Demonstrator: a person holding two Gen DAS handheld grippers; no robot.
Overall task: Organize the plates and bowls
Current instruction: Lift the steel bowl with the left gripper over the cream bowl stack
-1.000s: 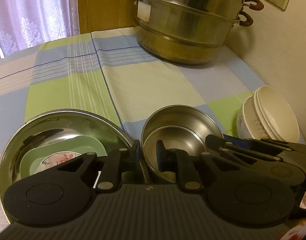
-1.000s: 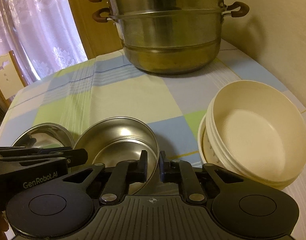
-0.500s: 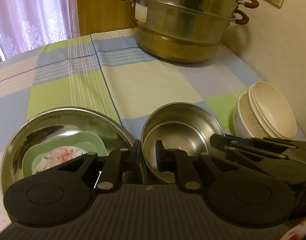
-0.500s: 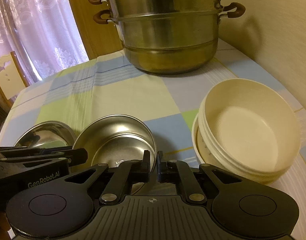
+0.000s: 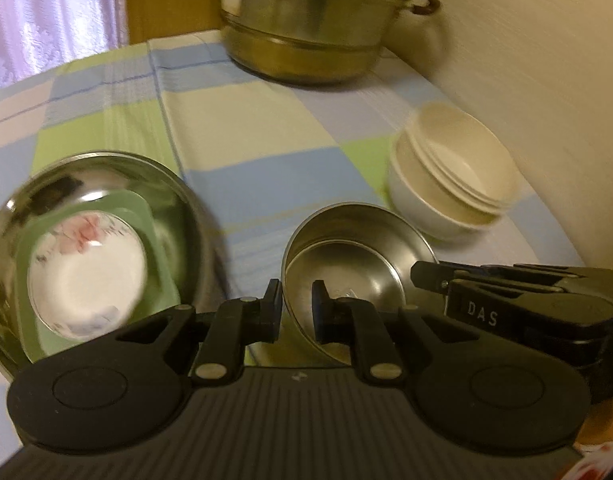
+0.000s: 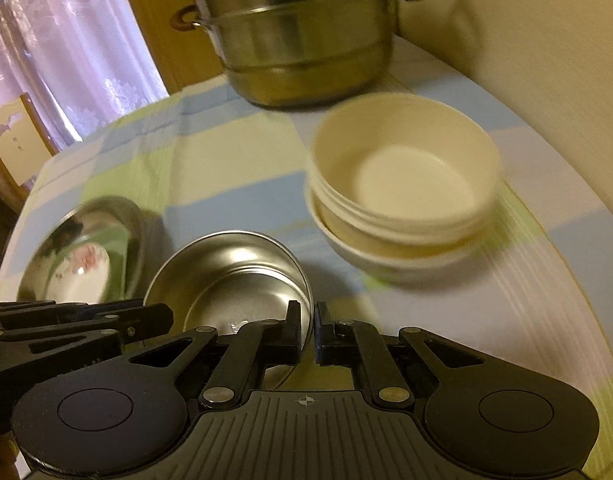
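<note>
A small steel bowl [image 5: 346, 256] with a second steel bowl nested inside is held up off the checked cloth by both grippers. My left gripper [image 5: 297, 306] is shut on its left rim. My right gripper [image 6: 307, 330] is shut on its right rim [image 6: 302, 280]. A large steel basin [image 5: 106, 208] at the left holds a green square plate [image 5: 146, 216] and a white flowered dish [image 5: 86, 272]. A stack of cream bowls [image 6: 402, 184] stands at the right; it also shows in the left wrist view [image 5: 450, 168].
A tall steel steamer pot [image 5: 318, 20] stands at the back of the table. A wall [image 5: 546, 80] runs along the right side close to the cream bowls. A curtain [image 6: 58, 40] and a chair [image 6: 10, 140] are at the far left.
Both grippers have risen with the small steel bowl, lifting it off the cloth. The basin, the cream bowls and the pot now look farther off and are seen from higher up.
</note>
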